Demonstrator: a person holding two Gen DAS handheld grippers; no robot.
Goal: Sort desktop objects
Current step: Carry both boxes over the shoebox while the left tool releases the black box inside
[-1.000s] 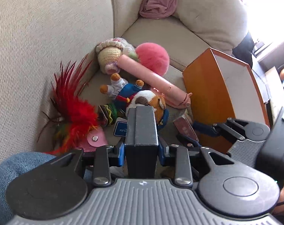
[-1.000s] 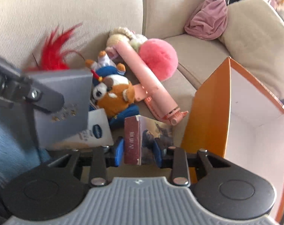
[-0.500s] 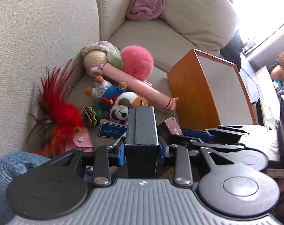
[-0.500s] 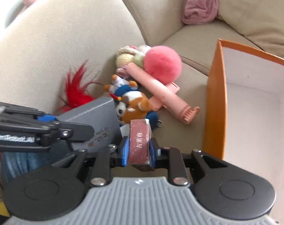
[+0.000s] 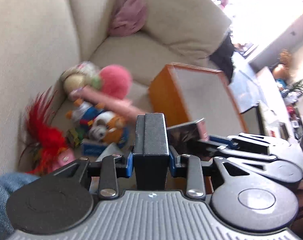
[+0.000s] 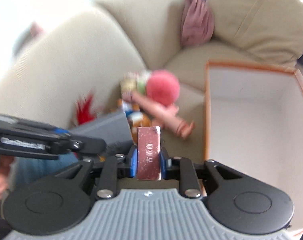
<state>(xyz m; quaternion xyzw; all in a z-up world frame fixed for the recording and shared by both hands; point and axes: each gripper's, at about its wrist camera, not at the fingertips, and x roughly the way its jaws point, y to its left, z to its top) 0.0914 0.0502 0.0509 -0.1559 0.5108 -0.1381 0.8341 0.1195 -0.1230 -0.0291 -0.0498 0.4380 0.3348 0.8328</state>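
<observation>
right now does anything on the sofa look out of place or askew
Yes. The orange cardboard box with white inside sits on the beige sofa seat tilted, its opening facing the grippers rather than up. Left of it, plush toys, a pink fluffy ball and a red feather toy lie jumbled in the corner.

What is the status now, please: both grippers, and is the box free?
Left gripper shut on grey box. Right gripper shut on red book. Orange box open, nothing blocking.

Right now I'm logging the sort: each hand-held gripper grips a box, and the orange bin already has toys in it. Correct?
Not quite. The orange bin is empty in the right wrist view. The left hand-held gripper does grip a dark grey box, the right hand-held gripper a maroon box.
</observation>
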